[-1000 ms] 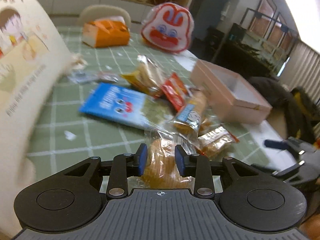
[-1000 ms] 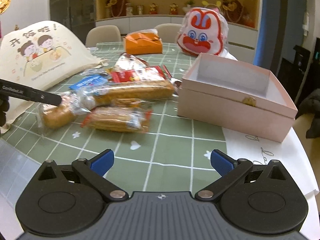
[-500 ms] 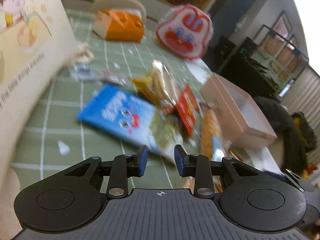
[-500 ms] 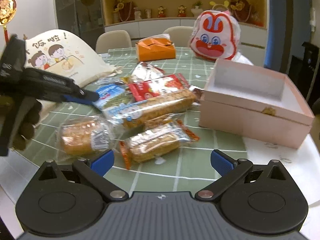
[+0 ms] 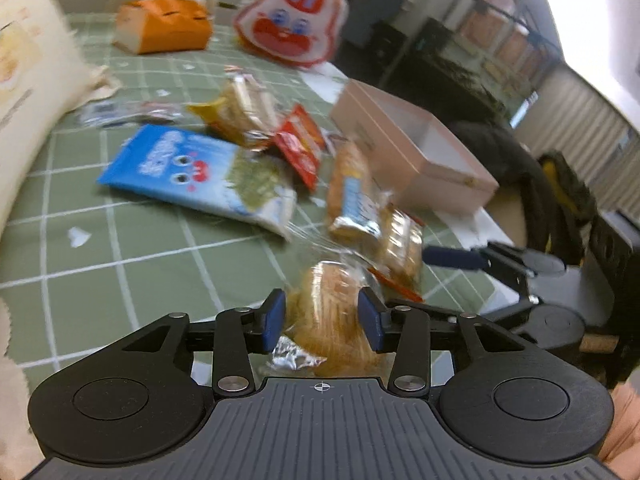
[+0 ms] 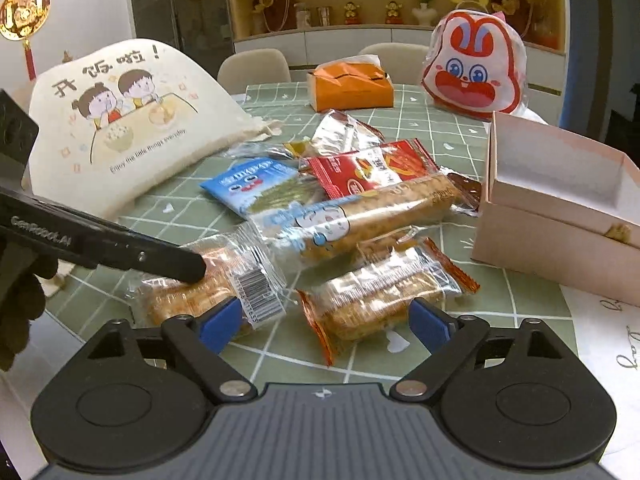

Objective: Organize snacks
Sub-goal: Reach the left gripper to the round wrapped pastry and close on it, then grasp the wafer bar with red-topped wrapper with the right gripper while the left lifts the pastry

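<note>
A round bread in clear wrap (image 5: pixel 328 312) lies on the green checked tablecloth (image 5: pixel 120 264). My left gripper (image 5: pixel 322 322) straddles it with its jaws opening, and the pads stand beside the wrap without squeezing it. In the right wrist view one left finger (image 6: pixel 176 266) rests on that bread (image 6: pixel 224 280). My right gripper (image 6: pixel 325 322) is open and its jaws are closing. An orange-edged biscuit pack (image 6: pixel 380 300) lies just ahead of its blue pads, untouched. A long bread stick pack (image 6: pixel 360 216), a red pack (image 6: pixel 368 172) and a blue pack (image 6: pixel 248 184) lie behind.
An open pink box (image 6: pixel 560 236) stands at the right with its inside bare. A printed cloth bag (image 6: pixel 120 120) leans at the left. An orange tissue box (image 6: pixel 352 88) and a rabbit-shaped bag (image 6: pixel 472 76) sit at the far side. The table edge runs near my grippers.
The left gripper held the bread a second ago, then hung narrow above the table without it. Now it is wider and around the bread. The right gripper came closer to the snacks and narrowed.
</note>
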